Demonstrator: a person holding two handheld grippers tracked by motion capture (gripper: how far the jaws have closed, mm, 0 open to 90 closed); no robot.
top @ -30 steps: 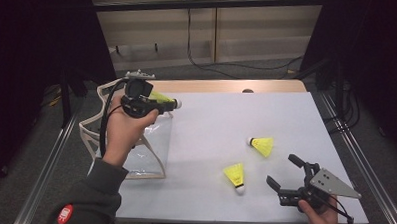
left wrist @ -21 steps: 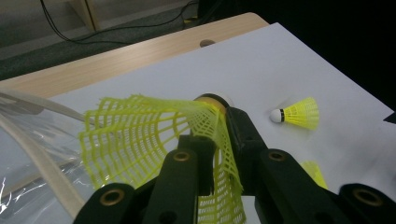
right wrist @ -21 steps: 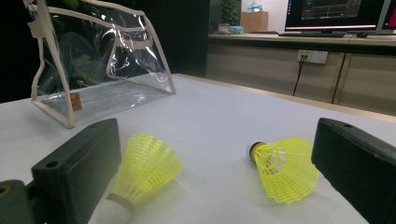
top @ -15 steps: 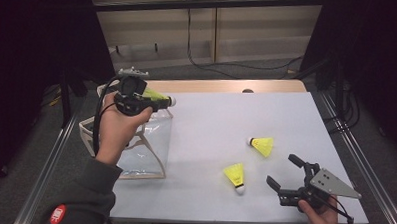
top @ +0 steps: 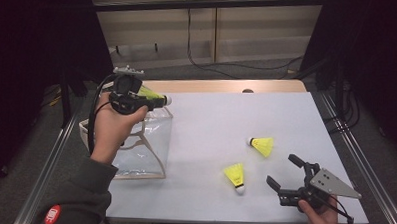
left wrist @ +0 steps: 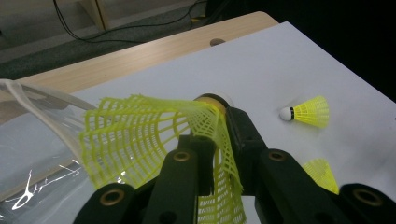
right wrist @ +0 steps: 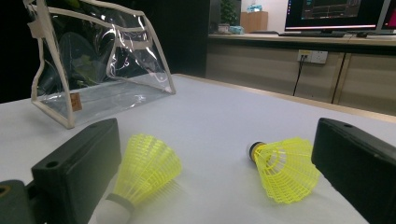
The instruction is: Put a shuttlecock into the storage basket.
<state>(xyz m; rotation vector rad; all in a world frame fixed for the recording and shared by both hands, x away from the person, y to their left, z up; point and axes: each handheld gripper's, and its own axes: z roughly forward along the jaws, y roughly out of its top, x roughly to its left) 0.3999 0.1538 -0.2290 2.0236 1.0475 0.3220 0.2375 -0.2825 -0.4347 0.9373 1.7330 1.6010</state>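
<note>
An office or lab room set up for recording. A desk (top: 226, 118) with a white top and a light wood edge stands on a grey carpeted floor (top: 268, 69). Metal rails (top: 50, 157) run along both sides of the desk, with black curtains (top: 38, 46) hanging beyond them. Past the desk, a low wood-panelled wall (right wrist: 280, 70) carries a power socket (right wrist: 313, 56) with cables (top: 208, 62) trailing down. Behind that wall a counter holds lit computer monitors (right wrist: 336, 14).
</note>
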